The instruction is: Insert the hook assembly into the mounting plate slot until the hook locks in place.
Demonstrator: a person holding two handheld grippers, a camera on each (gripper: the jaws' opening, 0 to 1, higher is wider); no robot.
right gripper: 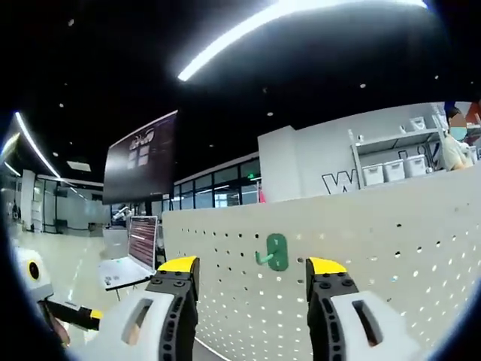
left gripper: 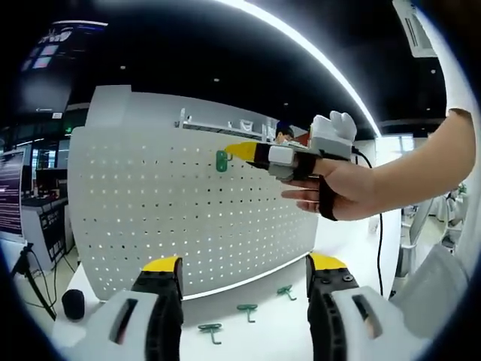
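The pegboard [left gripper: 188,218] stands upright on the bench [left gripper: 263,331]. A green hook [right gripper: 275,252] sits on its face, straight ahead of the right hand-held gripper [right gripper: 252,272], jaws spread, nearer than the spread left hand-held gripper [left gripper: 244,263].

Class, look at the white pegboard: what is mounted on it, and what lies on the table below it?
One green hook hangs on the pegboard; three more hooks lie below. Its back is hidden.

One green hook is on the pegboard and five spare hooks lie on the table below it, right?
Not quite: the left gripper view shows three spare hooks on the table, not five. One green hook is on the pegboard.
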